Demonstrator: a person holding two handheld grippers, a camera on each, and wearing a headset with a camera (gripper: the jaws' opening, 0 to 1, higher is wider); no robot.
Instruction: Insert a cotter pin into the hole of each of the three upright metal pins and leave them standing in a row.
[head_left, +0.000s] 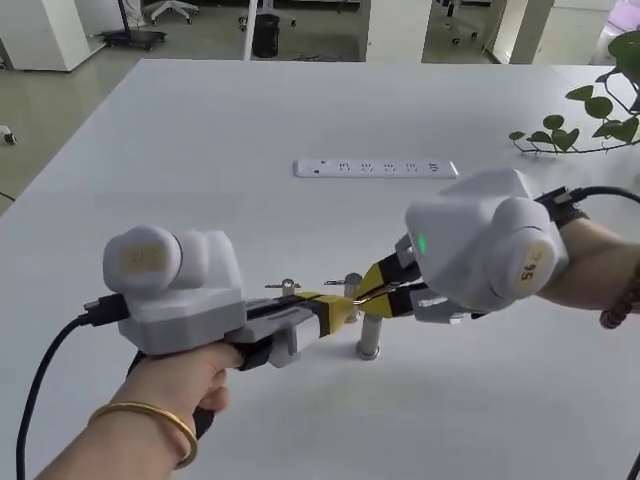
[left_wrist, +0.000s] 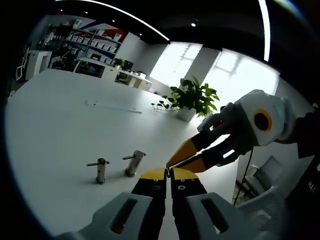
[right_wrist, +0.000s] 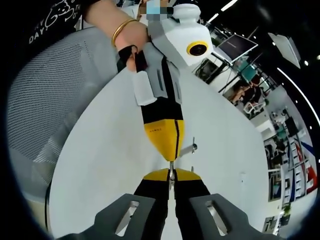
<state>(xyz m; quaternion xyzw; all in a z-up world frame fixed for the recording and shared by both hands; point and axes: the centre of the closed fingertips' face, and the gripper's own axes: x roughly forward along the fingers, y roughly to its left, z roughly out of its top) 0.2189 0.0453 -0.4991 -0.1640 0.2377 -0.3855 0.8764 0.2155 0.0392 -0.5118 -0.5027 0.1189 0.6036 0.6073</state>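
**Desk:** What have you got closest in?

**Me:** My left hand (head_left: 185, 385), with a gold bangle (head_left: 150, 412) on the wrist, holds the left tool (head_left: 345, 306). Its jaws are pressed together, with no gap at the yellow tips. The right tool (head_left: 362, 293) comes in from the other side, and the two sets of tips meet nose to nose above the bench (head_left: 200, 150).

**Desk:** Anything in them?

**Me:** In the right gripper view, the right tool's jaws are nipped on a thin sliver of metal, the cotter pin (right_wrist: 171, 172). The left tool's tips touch it. I cannot tell whether they grip it too.

**Desk:** And the pins?

**Me:** The nearest metal pin (head_left: 369, 336) stands upright just below the meeting tips. Beyond it, the left gripper view shows the second metal pin (left_wrist: 134, 163), upright with nothing through its head. Just beside that is the third metal pin (left_wrist: 101, 171), also upright, with a seated cotter pin (left_wrist: 92, 164) lying crosswise through its top.

**Desk:** Farther back?

**Me:** A white power strip (head_left: 377, 168) lies flat, well apart from the pins. A trailing green plant (head_left: 590, 120) sits at the bench's far right edge.
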